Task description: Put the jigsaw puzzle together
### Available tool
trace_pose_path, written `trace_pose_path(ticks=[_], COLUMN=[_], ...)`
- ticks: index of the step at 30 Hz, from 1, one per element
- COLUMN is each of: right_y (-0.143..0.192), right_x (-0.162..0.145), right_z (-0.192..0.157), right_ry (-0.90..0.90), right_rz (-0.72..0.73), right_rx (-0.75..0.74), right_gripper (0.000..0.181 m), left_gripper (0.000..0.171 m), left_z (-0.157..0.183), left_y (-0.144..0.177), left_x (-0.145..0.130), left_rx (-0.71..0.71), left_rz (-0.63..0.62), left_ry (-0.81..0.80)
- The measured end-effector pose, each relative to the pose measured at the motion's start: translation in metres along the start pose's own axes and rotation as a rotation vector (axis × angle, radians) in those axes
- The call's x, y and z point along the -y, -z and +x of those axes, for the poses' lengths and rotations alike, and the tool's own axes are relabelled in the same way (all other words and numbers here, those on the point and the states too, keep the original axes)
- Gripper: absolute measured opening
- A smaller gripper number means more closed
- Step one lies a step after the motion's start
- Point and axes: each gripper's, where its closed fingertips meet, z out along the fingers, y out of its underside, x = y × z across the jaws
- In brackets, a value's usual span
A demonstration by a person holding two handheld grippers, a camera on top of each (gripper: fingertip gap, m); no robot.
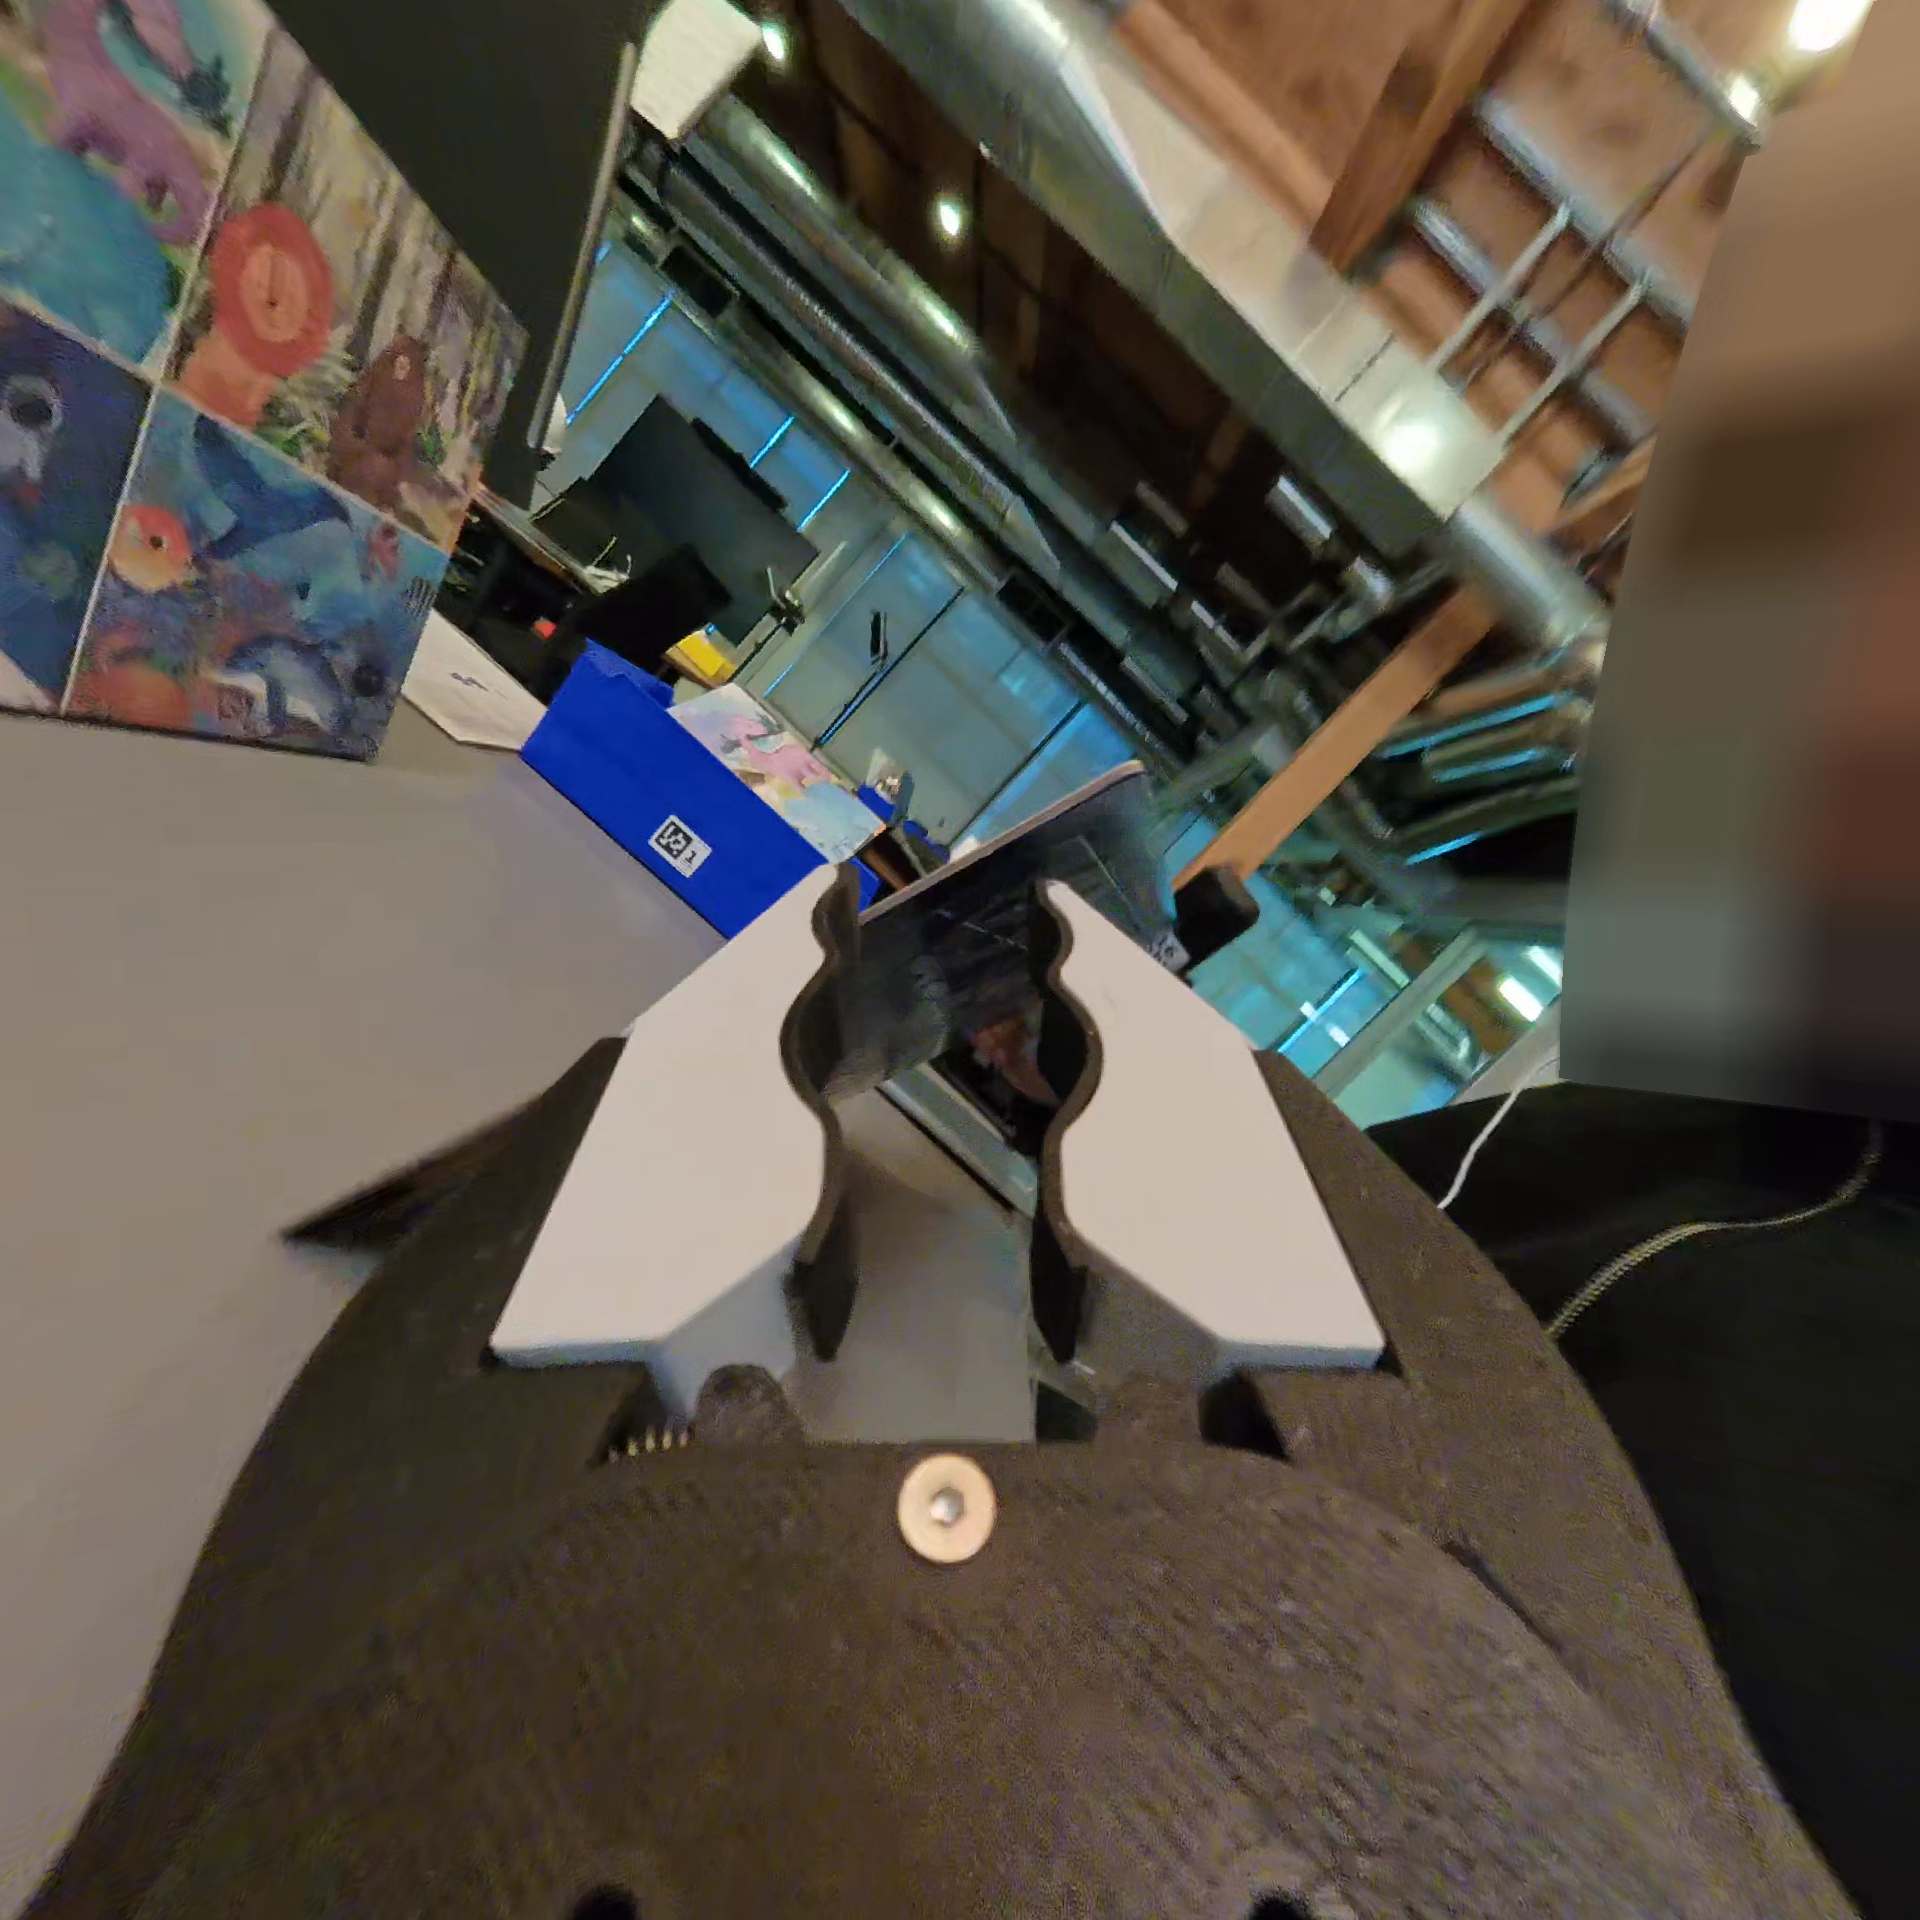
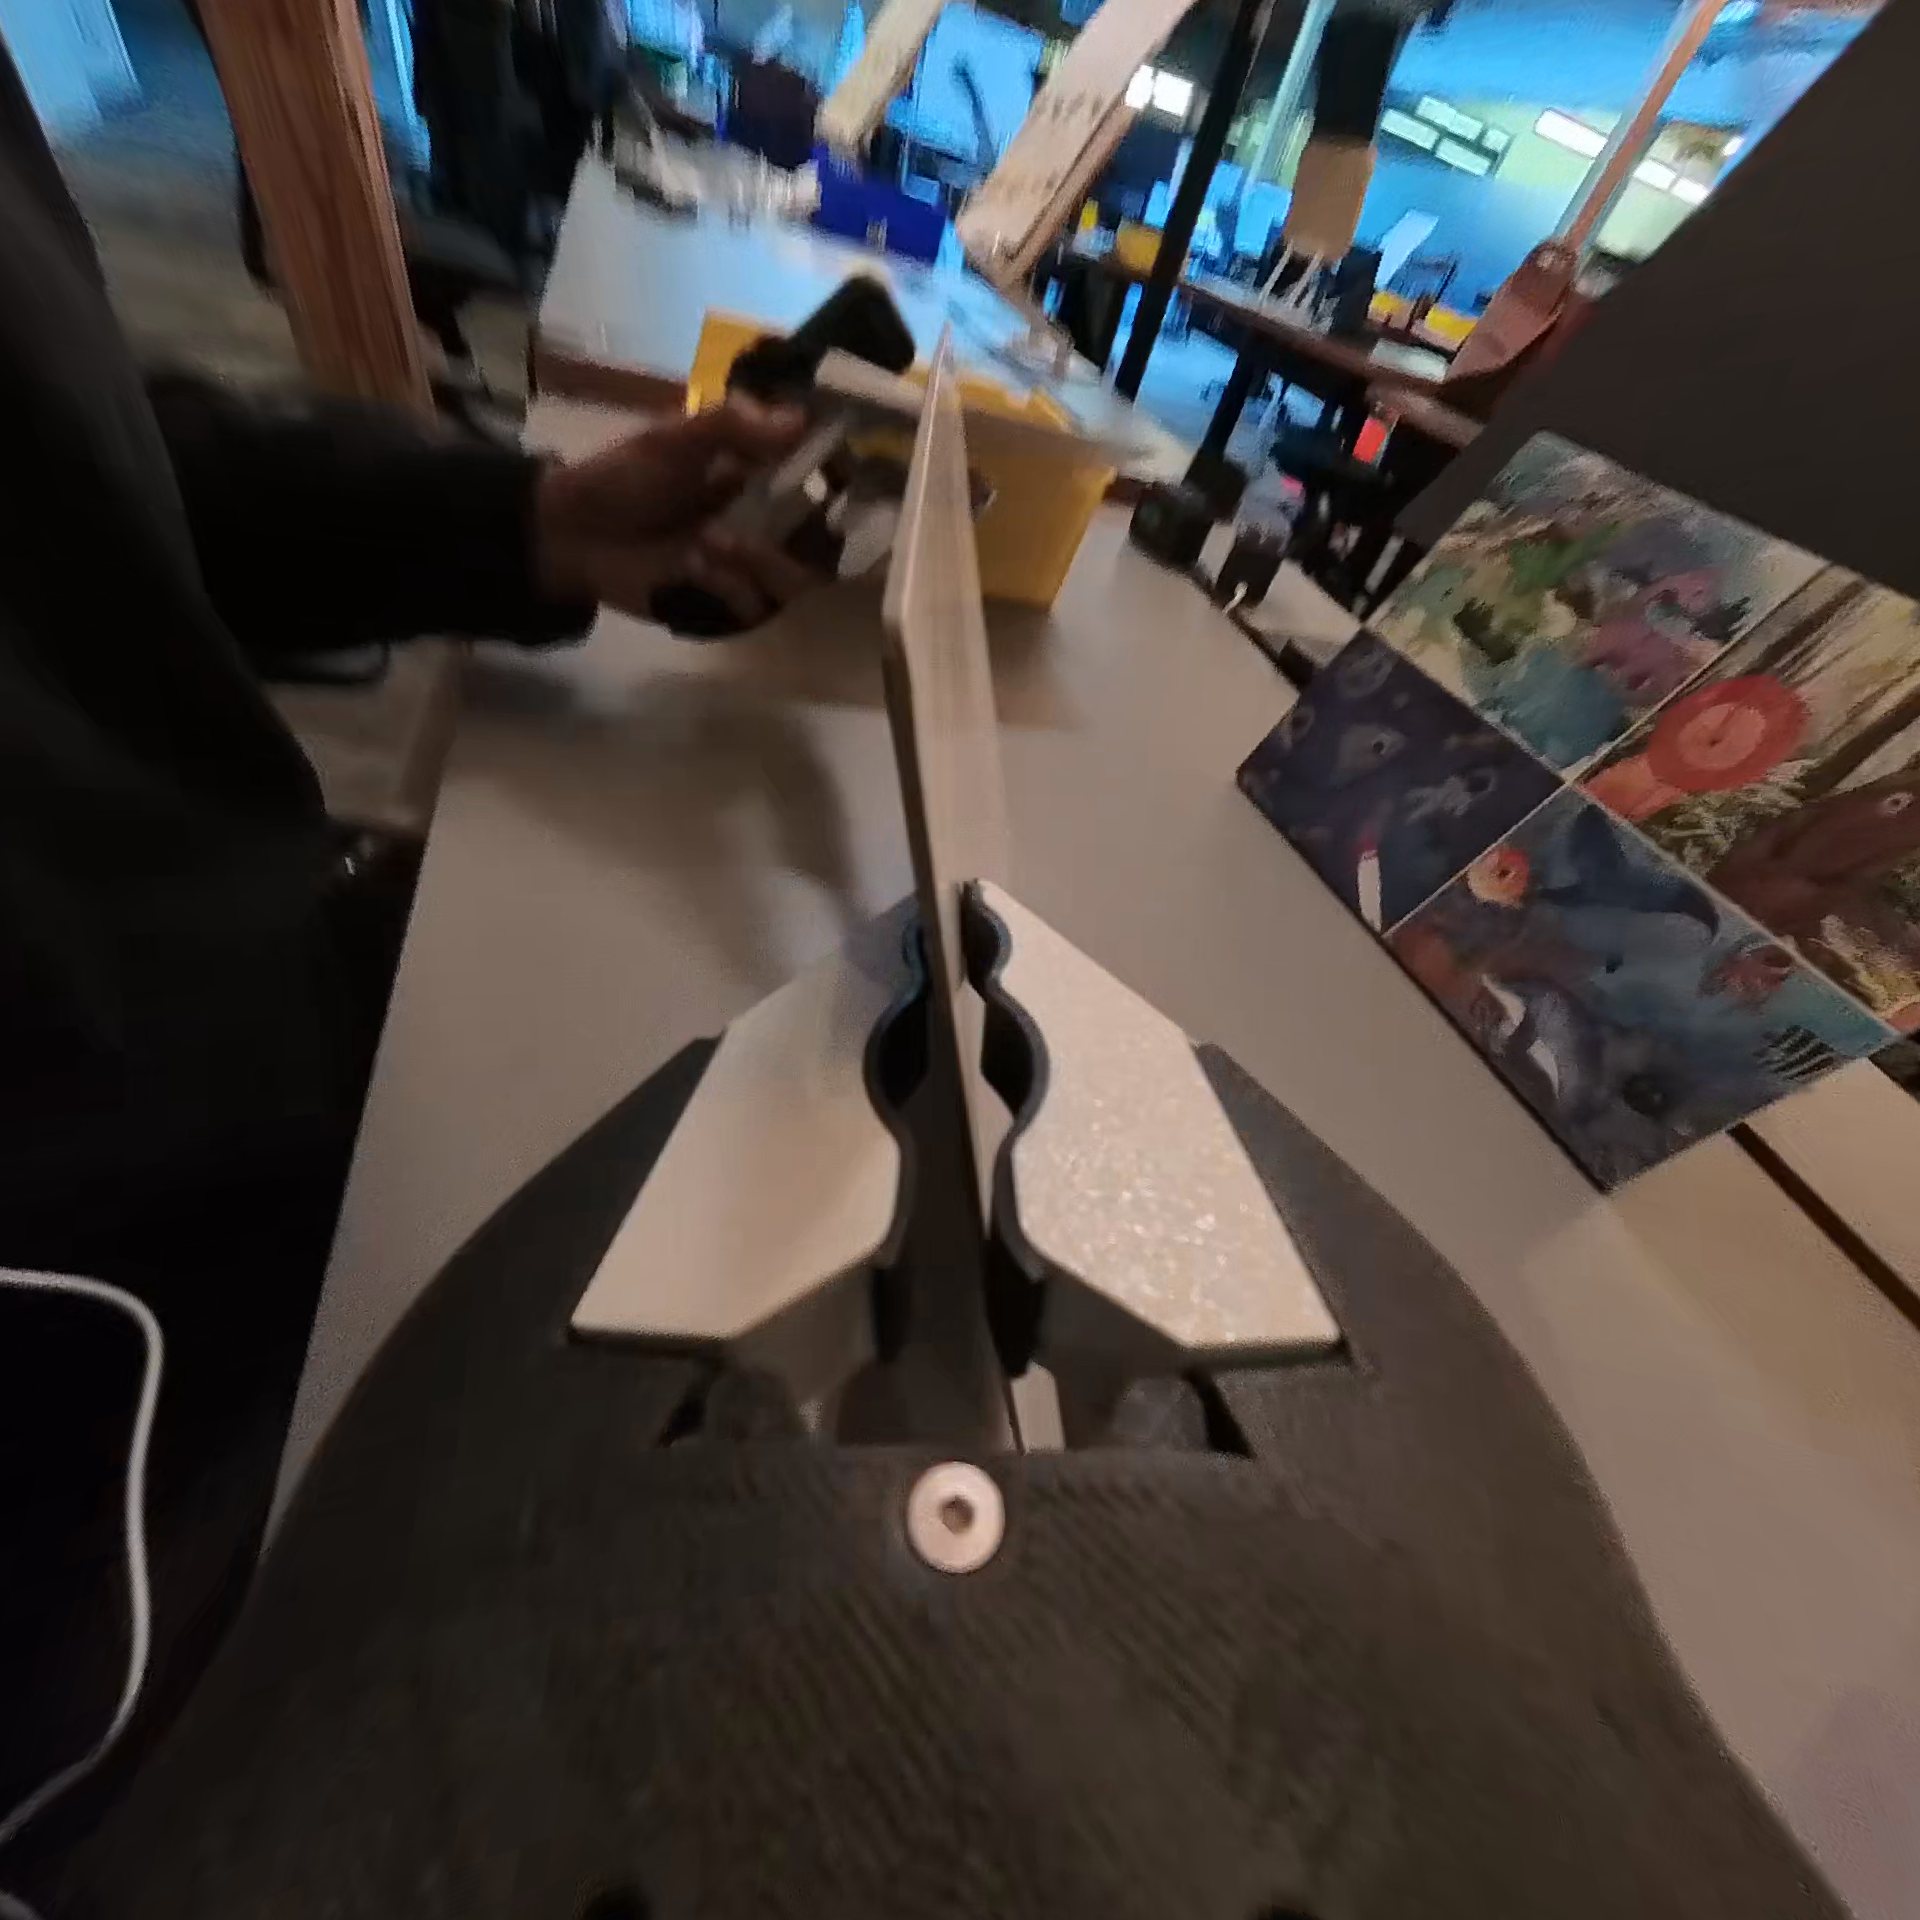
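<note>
left wrist view: left tool (image 1: 940, 914) spread, pinching nothing; a thin puzzle board (image 1: 1023, 831) seen edge-on just past the tips, centre frame. assembled animal-picture panel (image 1: 229, 416) upper left, leaning on the grey worktop (image 1: 260, 935).

right wrist view: right tool (image 2: 945, 914) pressed onto the board (image 2: 940, 644), long axis pointing straight ahead, plain grey face showing. panel (image 2: 1621, 831) at right, nearer this tool, probably the target.

Puzzle board (image 2: 1621, 831) on table (image 2: 1195, 883)

A grey table (image 2: 1195, 1039) is seen; the assembled picture tiles (image 2: 1621, 831) and a yellow bin (image 2: 1039, 509) rest on it.
</note>
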Motion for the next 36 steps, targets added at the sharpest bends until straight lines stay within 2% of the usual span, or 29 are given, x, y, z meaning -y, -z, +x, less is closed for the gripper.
trace_pose_path(ticks=[2,4,8,11,13,16,19,23,26,30,33,36], right_y=[-0.005,-0.006,0.002,0.011,0.016,0.026,0.030,0.020,0.015,0.012,0.009,0.014], right_x=[-0.016,-0.025,-0.050,-0.077,-0.087,-0.095,-0.093,-0.094,-0.091,-0.088,-0.089,-0.091], right_z=[-0.009,-0.009,0.003,0.010,0.016,0.023,0.029,0.025,0.029,0.022,0.010,-0.002], right_ry=[0.034,-0.006,-0.154,-0.293,-0.381,-0.509,-0.587,-0.620,-0.626,-0.608,-0.576,-0.535], right_rz=[-0.067,-0.070,-0.118,-0.201,-0.204,-0.177,-0.096,-0.078,-0.070,-0.145,-0.185,-0.215], right_rx=[0.005,0.000,-0.030,-0.099,-0.156,-0.213,-0.269,-0.168,-0.133,-0.091,-0.079,-0.100], right_gripper=[0.002,0.004,0.023,0.033,0.037,0.041,0.043,0.062,0.064,0.066,0.068,0.069], left_gripper=[0.038,0.043,0.047,0.047,0.046,0.041,0.040,0.041,0.043,0.054,0.065,0.066], left_z=[-0.010,-0.020,-0.030,-0.038,-0.046,-0.048,-0.041,-0.037,-0.034,-0.039,-0.036,-0.038], left_y=[0.011,0.016,0.016,0.013,0.012,0.015,0.021,0.023,0.018,0.020,0.022,0.037], left_x=[-0.009,-0.020,-0.033,-0.047,-0.056,-0.076,-0.094,-0.122,-0.133,-0.150,-0.152,-0.144], left_rx=[0.023,0.077,0.176,0.246,0.274,0.261,0.270,0.310,0.339,0.418,0.420,0.508], left_rz=[-0.001,-0.069,-0.224,-0.337,-0.375,-0.419,-0.400,-0.407,-0.445,-0.527,-0.508,-0.478], left_ry=[0.021,-0.008,-0.112,-0.185,-0.188,-0.100,-0.012,0.065,0.068,0.023,0.034,-0.014])
